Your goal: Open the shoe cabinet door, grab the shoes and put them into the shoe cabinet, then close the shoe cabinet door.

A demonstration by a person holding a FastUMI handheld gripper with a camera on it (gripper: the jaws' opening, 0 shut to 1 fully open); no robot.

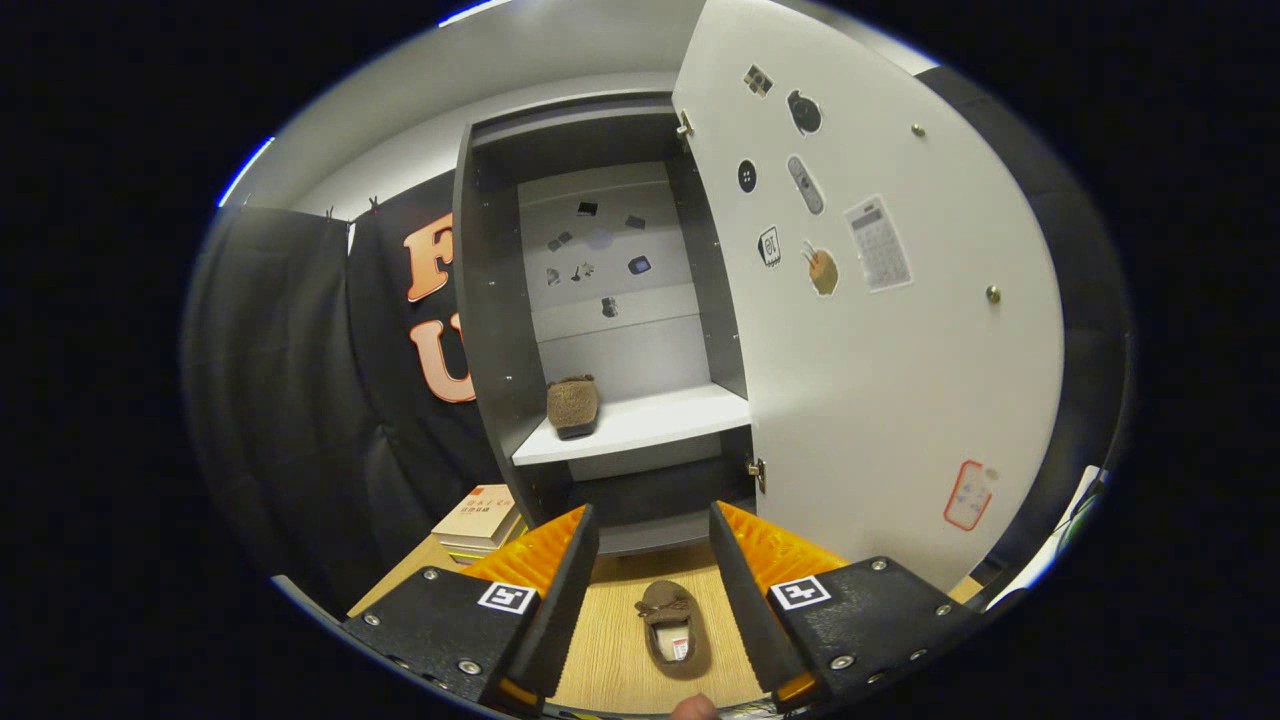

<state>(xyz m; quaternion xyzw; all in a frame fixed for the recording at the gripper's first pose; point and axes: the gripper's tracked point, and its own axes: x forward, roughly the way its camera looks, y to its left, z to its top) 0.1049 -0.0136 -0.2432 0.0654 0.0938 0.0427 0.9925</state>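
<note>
Black cloth lines the booth wall to the left of the shoe cabinet [500, 330], which stands at the back of a light wood worktop [610, 620]. The cabinet door [880, 380] is swung fully open to the right, its inner face carrying several stickers and two small metal fittings near its free edge. One brown slipper [573, 405] sits on the white shelf [650, 425] inside the cabinet, toward the shelf's left end, close to the left wall panel. More stickers are fixed to the pale rear panel above that shelf. A second brown slipper [673, 628] lies on the worktop, opening upward, between the two fingers of the tool [654, 530] and short of their tips. The fingers stand wide apart and touch nothing; neither finger contacts the slipper. A stack of books [480, 520] rests on the worktop just beyond the left finger, beside the cabinet's lower left corner.
</note>
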